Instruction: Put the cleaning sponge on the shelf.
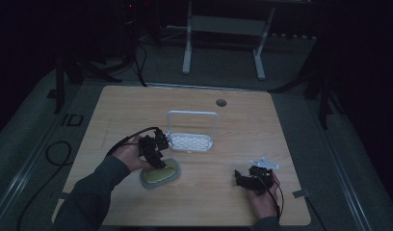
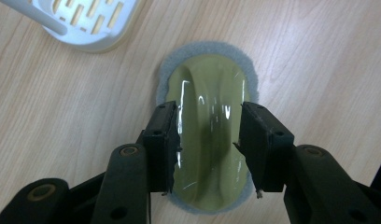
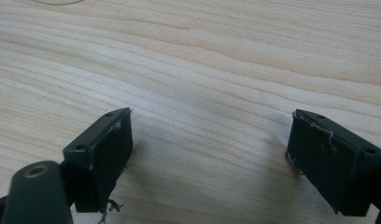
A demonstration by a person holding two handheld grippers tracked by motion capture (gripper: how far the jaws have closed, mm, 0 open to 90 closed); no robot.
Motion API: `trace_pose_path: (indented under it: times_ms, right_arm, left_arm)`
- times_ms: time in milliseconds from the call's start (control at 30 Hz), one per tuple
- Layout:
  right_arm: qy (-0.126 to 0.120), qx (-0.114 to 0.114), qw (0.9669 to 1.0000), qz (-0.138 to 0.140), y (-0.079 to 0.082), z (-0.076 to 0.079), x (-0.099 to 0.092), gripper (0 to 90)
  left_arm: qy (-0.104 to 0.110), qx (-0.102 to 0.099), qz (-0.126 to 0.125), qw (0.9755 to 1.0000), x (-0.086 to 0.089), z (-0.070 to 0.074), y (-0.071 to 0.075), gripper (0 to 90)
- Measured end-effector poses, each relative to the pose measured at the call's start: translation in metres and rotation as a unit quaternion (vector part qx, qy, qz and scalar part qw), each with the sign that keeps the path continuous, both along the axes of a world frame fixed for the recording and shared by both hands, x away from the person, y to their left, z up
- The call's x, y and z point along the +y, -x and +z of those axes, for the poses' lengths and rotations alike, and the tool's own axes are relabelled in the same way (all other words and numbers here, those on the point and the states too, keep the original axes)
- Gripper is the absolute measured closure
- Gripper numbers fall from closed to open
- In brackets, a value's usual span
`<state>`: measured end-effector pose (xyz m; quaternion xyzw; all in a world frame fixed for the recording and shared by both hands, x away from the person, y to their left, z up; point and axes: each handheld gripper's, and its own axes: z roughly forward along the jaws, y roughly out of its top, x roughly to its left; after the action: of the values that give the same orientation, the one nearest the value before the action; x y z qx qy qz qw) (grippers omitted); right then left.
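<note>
Straddling the green scrubber (image 2: 209, 135) with my left gripper (image 2: 209, 144), I am looking straight down its two black jaws at an oval pad with a grey felt rim and a glossy ridge running along its length. In the left gripper view that ridge is running away from me, between the jaws, so the pad's long axis is lying in line with the gripper. The jaws are standing wide on either flank; whether their pads are pressing the sides or just clearing them I cannot tell. In the high view the scrubber (image 1: 160, 175) is lying flat on the wooden table (image 1: 233, 125), near the front edge on the left, its long axis slanting up toward the right, with the white slotted rack (image 1: 191, 141) standing just behind it. My right gripper (image 3: 209, 158) is resting over bare wood well apart to the right (image 1: 252, 180), its jaws spread wide and gripping nothing.
</note>
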<state>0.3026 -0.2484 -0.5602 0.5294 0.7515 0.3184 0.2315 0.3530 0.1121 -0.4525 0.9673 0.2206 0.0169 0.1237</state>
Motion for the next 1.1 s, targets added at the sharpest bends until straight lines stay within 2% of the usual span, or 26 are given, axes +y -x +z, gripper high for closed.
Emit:
trace_pose_path:
  times_ms: [833, 1100]
  right_arm:
    - [0.000, 0.000, 1.0000, 0.000, 0.000, 0.000, 0.000, 14.0]
    - [0.000, 0.001, 1.0000, 0.000, 0.000, 0.000, 0.000, 14.0]
  left_arm:
    - [-0.029, 0.045, 0.002, 0.9986, -0.005, -0.014, -0.007, 55.3]
    - [-0.044, 0.057, -0.006, 0.9973, -0.007, -0.018, -0.010, 58.8]
